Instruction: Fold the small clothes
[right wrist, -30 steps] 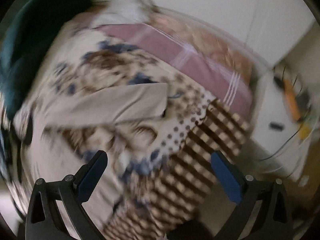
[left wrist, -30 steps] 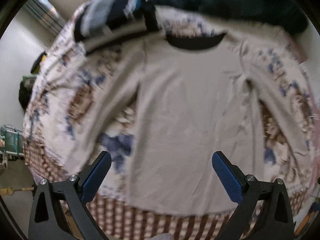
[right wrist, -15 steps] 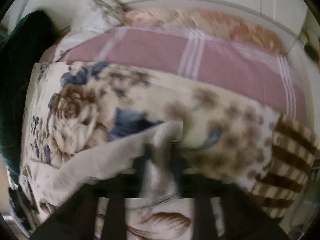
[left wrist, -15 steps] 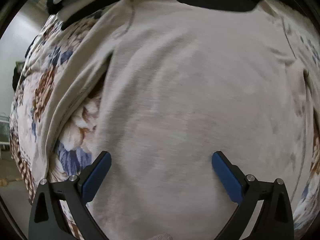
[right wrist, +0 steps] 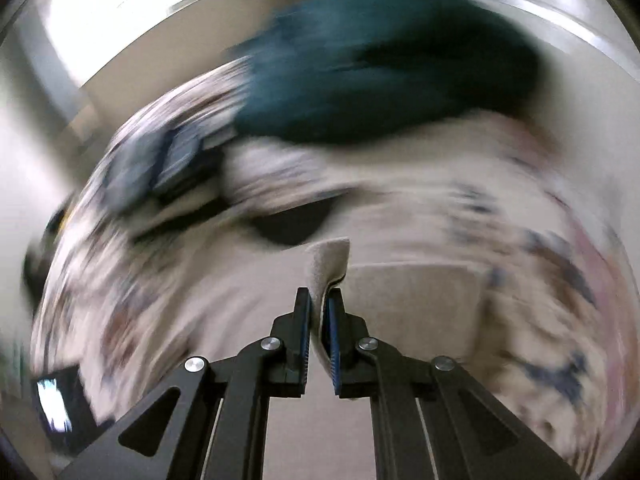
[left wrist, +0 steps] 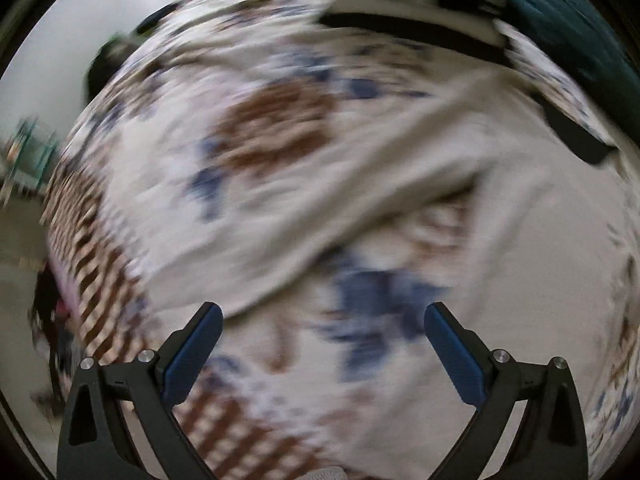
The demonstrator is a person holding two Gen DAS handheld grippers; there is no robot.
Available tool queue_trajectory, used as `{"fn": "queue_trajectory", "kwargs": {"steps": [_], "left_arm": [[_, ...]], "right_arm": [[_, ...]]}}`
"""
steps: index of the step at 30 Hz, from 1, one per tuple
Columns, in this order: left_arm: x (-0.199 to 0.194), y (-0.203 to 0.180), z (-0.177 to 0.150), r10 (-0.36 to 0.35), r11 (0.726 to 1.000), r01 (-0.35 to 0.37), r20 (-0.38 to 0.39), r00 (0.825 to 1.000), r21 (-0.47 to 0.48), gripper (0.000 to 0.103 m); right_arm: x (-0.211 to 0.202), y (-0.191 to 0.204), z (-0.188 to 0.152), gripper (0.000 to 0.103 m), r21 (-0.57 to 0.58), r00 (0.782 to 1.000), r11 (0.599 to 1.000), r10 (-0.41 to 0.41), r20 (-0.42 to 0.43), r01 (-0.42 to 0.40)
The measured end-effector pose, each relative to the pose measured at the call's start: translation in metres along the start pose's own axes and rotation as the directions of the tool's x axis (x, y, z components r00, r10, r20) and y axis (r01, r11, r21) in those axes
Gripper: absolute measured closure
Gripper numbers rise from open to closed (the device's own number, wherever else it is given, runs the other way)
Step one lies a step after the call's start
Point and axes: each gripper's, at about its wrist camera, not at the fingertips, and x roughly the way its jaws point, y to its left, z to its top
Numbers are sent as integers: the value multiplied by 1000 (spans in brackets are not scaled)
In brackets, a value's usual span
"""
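A beige long-sleeved shirt (left wrist: 532, 248) with a dark neckband lies flat on a floral bedspread (left wrist: 280, 128). Its left sleeve (left wrist: 320, 216) runs diagonally across the left wrist view. My left gripper (left wrist: 322, 344) is open and empty, hovering over the bedspread just below that sleeve's cuff. My right gripper (right wrist: 318, 316) is shut on the shirt's right sleeve cuff (right wrist: 328, 264) and holds it folded back over the shirt body (right wrist: 416, 304). Both views are motion-blurred.
A dark teal garment (right wrist: 384, 80) and striped blue clothes (right wrist: 176, 160) lie at the far side of the bed. The bed's checked brown edge (left wrist: 92, 272) is to the left, with floor and clutter beyond.
My right gripper closed on the sleeve cuff and carried it over the shirt body. My left gripper moved left from over the shirt body to the left sleeve, staying open.
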Motion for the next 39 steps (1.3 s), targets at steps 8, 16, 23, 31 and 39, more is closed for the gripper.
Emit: {"fn": "queue_trajectory", "kwargs": {"steps": [8, 16, 23, 31, 39], "left_arm": [[35, 107, -36, 108, 978, -124, -101, 989, -168, 0], [51, 145, -55, 107, 961, -140, -147, 983, -238, 0], [56, 165, -55, 68, 942, -124, -183, 981, -313, 0], [89, 225, -77, -236, 757, 63, -181, 955, -651, 1], [111, 224, -48, -306, 668, 173, -55, 950, -724, 17]], "right_arm": [[86, 186, -149, 95, -639, 967, 756, -34, -254, -141], [86, 160, -215, 94, -754, 927, 635, -157, -342, -171], [79, 166, -243, 84, -757, 862, 601, -213, -460, -256], [52, 83, -192, 37, -358, 822, 904, -13, -569, -233], [80, -16, -134, 37, -114, 843, 992, -104, -528, 51]]}}
